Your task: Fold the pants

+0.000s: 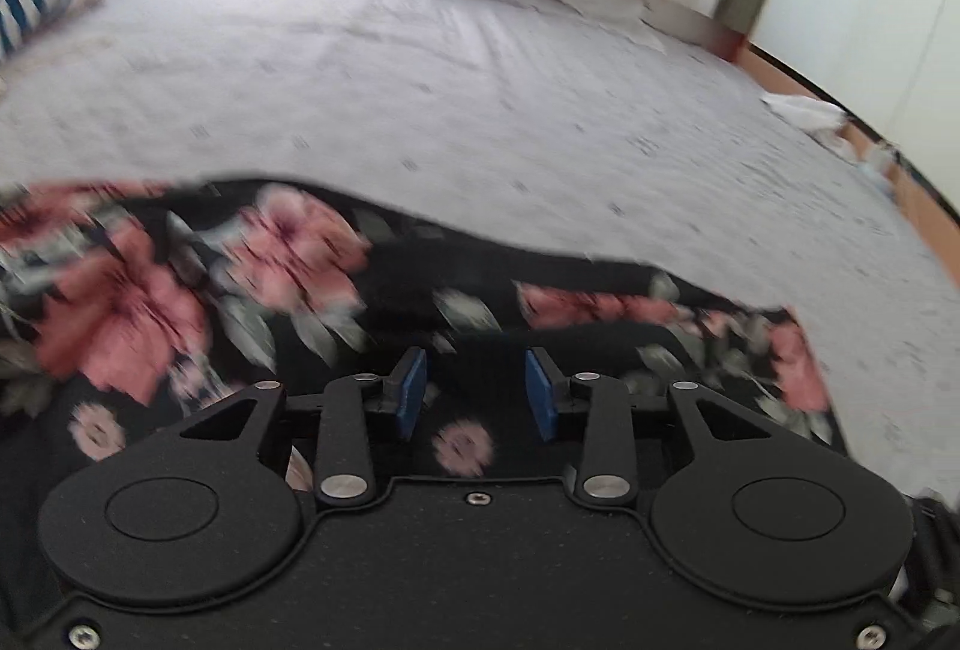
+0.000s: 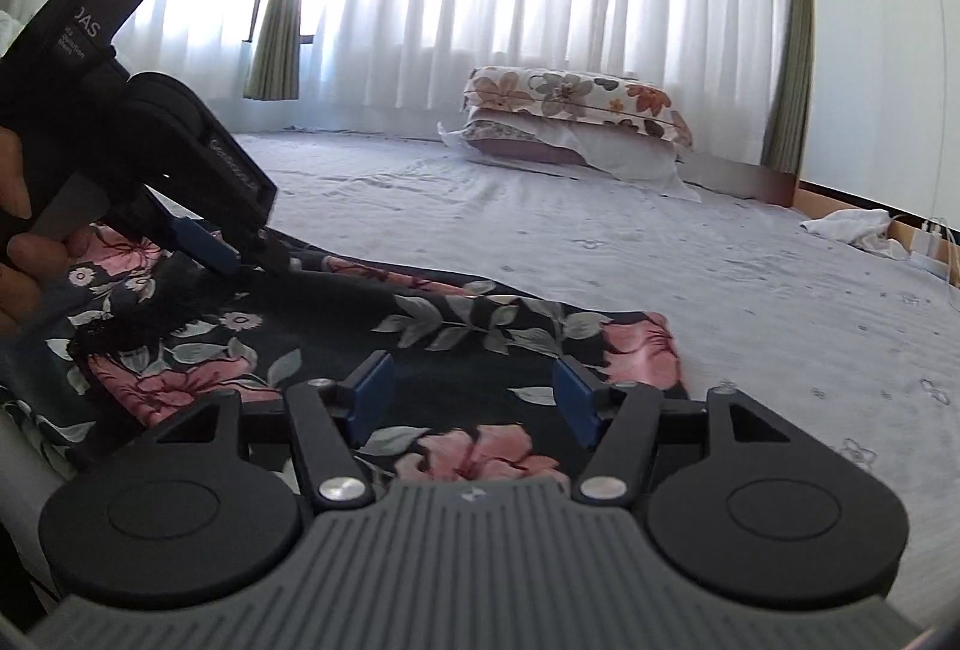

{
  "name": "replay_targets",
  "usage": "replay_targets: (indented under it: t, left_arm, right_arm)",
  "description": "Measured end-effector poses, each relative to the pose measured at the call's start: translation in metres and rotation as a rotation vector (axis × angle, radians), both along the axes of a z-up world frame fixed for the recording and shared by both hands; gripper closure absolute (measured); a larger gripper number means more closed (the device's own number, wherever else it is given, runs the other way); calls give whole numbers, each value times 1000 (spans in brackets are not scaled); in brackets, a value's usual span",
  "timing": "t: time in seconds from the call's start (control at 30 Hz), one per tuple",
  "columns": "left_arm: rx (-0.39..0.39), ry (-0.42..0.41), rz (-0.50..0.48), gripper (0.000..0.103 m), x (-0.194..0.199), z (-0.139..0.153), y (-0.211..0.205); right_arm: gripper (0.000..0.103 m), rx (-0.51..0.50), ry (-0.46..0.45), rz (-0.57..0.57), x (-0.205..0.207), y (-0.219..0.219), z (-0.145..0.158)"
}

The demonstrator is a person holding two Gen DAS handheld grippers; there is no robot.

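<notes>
Jaws of left gripper [image 1: 475, 389] and right gripper [image 2: 474, 398] stood released, empty, over floral pants [image 2: 336, 314] spread flat on bed [image 2: 600, 242], presumably readying a fold.

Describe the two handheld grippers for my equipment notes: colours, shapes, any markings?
Both are matte black with blue pads on the fingertips, driven by linkage arms with silver pivot pins and two round black discs. The right gripper has a grey ribbed cover; the left gripper has a flat, speckled black plate with screws. In the right wrist view, the left gripper's body carries white lettering, only partly readable.
</notes>
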State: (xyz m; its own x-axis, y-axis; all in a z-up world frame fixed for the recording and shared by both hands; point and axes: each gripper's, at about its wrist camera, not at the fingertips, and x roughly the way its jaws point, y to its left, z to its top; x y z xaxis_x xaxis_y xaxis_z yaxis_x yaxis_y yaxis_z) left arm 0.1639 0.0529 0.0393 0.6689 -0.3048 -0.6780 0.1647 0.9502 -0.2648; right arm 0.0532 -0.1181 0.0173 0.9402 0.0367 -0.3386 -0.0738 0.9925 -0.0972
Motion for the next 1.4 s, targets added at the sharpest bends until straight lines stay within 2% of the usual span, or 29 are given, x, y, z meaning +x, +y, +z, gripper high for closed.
replay_targets:
  t: [0.07,0.13,0.23,0.3,0.43,0.57,0.6,0.63,0.67,0.7,0.73,0.83,0.93,1.1,1.3,1.33,1.37,1.4]
  left_arm:
    - [-74,57,-56,69,-1,-9,2]
    - [-121,86,-68,69,-7,-14,7]
    - [-105,42,-7,69,-14,-7,23]
    - [-121,21,22,69,-16,0,38]
    - [-158,27,29,69,-14,8,60]
    - [-167,28,28,69,-14,9,68]
    - [-173,32,25,69,-14,8,70]
    - [-179,36,21,69,-14,6,70]
    - [-181,40,18,69,-14,4,71]
    - [-181,40,16,69,-14,2,69]
    - [-180,38,11,69,-15,1,69]
    - [-189,36,0,69,-15,0,71]
    - [-235,41,-32,69,-15,-1,73]
    - [-288,43,-96,68,-16,-2,72]
    - [-280,74,-149,64,-13,-9,62]
    - [-275,79,-143,64,-13,-11,61]
    - [-281,72,-136,64,-15,-10,64]
    - [-300,62,-127,64,-16,-9,69]
  right_arm:
    - [29,-4,7,39,4,15,-3]
    - [29,-11,17,81,7,29,-6]
    - [28,-14,15,148,5,48,-6]
    - [27,-2,4,202,2,60,-3]
    - [27,12,8,320,-4,83,0]
    - [28,-54,64,385,2,108,-9]
    - [31,-58,82,395,4,111,-11]
    - [49,-52,94,397,6,113,-13]
    - [75,-36,102,395,7,113,-14]
    - [89,-22,96,375,6,111,-14]
    - [95,-10,78,343,3,109,-14]
    - [97,23,17,270,-6,98,-11]
    - [98,49,-8,234,-13,89,-11]
    - [98,53,-14,264,-23,87,-14]
    - [94,-2,28,318,-24,101,-23]
    - [91,-2,25,321,-25,101,-23]
    - [70,1,18,318,-26,99,-22]
    - [65,13,8,314,-27,96,-20]
